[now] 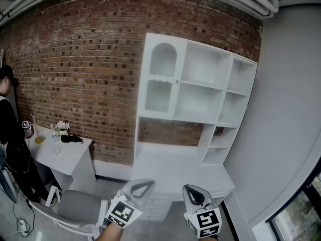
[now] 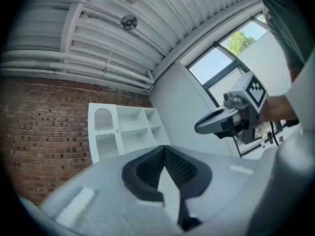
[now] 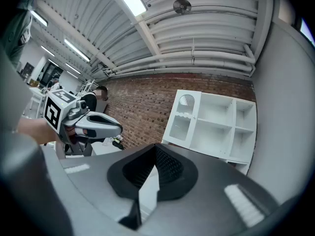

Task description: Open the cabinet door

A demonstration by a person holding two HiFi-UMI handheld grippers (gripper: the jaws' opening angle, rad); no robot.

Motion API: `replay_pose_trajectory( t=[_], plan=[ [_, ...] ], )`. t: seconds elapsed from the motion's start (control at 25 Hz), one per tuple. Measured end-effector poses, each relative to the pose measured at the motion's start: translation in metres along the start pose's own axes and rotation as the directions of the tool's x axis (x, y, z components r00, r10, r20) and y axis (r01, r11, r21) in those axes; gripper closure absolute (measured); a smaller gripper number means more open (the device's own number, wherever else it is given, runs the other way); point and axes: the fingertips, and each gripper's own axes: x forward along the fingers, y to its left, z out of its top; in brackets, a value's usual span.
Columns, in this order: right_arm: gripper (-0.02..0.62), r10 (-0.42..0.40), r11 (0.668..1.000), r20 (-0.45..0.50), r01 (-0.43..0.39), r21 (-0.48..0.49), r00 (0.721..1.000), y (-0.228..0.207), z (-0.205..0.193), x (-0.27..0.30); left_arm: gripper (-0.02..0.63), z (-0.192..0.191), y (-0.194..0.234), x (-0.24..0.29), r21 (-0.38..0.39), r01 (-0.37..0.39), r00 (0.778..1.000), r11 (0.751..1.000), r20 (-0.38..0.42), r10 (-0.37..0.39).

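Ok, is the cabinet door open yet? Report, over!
Left gripper, right gripper: both shut, empty, well short. Cabinet door closed, untouched. White desk below it; nothing in the way.

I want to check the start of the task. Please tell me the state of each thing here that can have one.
cabinet door: closed, flat against its frame.
left gripper: jaws shut, nothing between them.
right gripper: jaws shut, nothing between them.
open shelves: nothing visible on them.
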Motion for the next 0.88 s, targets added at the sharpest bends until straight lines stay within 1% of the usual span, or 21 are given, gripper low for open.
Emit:
replay_pose_trajectory(
  t=[0.48,0.88],
  plan=[
    [0.589,0.003,1.0,-0.002,-0.003,0.01,1.0,0.001,-0.007,0.016,0.604,-0.013,0.011,0.007,-0.005,0.009,1.0,1.0,-0.002,-0.009],
    [0.586,-0.011,1.0,0.005,0.011,0.011,1.0,0.001,-0.012,0.034,0.604,-0.026,0.025,0.013,0.005,0.019,1.0,1.0,-0.005,-0.019]
  ],
)
